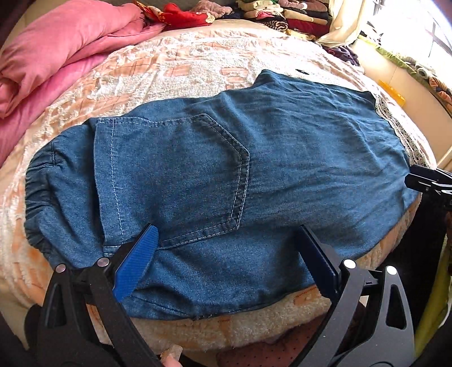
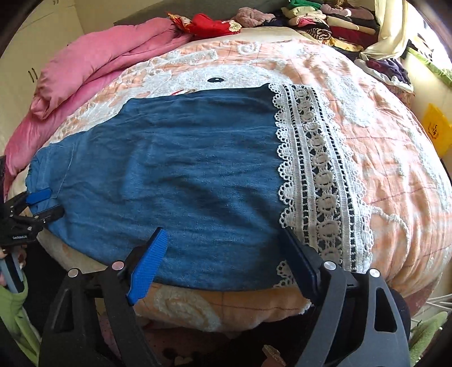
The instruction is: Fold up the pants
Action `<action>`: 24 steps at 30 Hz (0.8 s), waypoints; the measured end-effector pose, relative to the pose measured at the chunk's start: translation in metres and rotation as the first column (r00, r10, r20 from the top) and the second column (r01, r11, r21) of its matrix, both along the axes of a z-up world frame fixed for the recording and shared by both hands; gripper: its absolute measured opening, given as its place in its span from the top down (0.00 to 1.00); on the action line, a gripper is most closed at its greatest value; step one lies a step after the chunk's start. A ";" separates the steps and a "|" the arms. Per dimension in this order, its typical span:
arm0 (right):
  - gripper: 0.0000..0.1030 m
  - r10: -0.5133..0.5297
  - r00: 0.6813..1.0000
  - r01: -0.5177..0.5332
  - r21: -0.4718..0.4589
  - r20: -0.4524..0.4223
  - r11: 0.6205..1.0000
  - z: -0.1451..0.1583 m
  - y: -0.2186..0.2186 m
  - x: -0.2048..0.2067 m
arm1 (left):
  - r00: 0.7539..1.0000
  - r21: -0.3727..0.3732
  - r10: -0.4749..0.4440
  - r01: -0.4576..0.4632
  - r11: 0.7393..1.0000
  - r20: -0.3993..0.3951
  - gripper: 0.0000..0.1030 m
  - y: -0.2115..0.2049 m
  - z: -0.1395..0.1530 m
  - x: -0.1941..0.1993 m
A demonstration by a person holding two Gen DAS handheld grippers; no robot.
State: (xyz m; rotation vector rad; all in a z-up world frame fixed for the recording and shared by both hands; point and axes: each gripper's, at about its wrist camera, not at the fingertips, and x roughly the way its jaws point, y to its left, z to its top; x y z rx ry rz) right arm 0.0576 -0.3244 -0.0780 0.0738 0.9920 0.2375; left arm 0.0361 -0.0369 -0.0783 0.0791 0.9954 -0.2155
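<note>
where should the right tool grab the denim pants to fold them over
Probably at the lace-trimmed hem, on the near edge of the denim pants where the cloth overhangs the bed. Come in from the bed's front side, one finger sliding under and one over. The right tool is open and already straddles that edge, while the left tool, also open, covers the waistband end.

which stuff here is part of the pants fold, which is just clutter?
Job:
- denim pants, laid flat on the bed
- lace hem of the pants
- left gripper, open over the waistband end
- right gripper, open near the lace end

Lying about:
- pink quilt
- red cloth
- stacked clothes
- bedspread, just the work surface
</note>
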 end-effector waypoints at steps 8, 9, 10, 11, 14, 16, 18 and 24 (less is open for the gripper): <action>0.21 0.000 0.998 -0.002 0.019 0.068 1.000 0.017 -0.005 -0.012 | 0.999 -0.081 -0.031 0.034 0.996 0.027 0.12 0.001 0.018 -0.005; 0.21 -0.003 0.996 0.001 0.018 0.086 1.000 0.022 -0.006 -0.014 | 0.999 -0.088 -0.036 0.040 0.995 0.037 0.12 -0.001 0.023 -0.006; 0.21 -0.009 0.994 0.007 0.021 0.109 1.000 0.029 -0.009 -0.015 | 0.998 -0.089 -0.043 0.047 0.995 0.050 0.12 -0.004 0.028 -0.008; 0.21 -0.016 0.992 0.013 0.025 0.122 1.000 0.034 -0.012 -0.014 | 0.996 -0.093 -0.059 0.065 0.994 0.066 0.12 -0.009 0.034 -0.009; 0.21 -0.039 0.990 0.038 0.011 0.132 0.999 0.039 -0.020 -0.007 | 0.991 -0.106 -0.098 0.108 0.988 0.096 0.12 -0.026 0.046 -0.010; 0.21 -0.049 0.992 0.049 0.009 0.118 0.999 0.037 -0.023 0.000 | 0.988 -0.103 -0.119 0.129 0.986 0.099 0.12 -0.038 0.047 -0.009; 0.21 -0.039 0.994 0.038 0.013 0.102 0.999 0.033 -0.024 0.008 | 0.985 -0.089 -0.145 0.153 0.984 0.090 0.12 -0.051 0.044 -0.005; 0.21 -0.059 0.998 0.059 0.027 0.019 0.998 0.007 -0.027 0.024 | 0.987 -0.029 -0.162 0.162 0.986 0.007 0.11 -0.066 0.009 0.005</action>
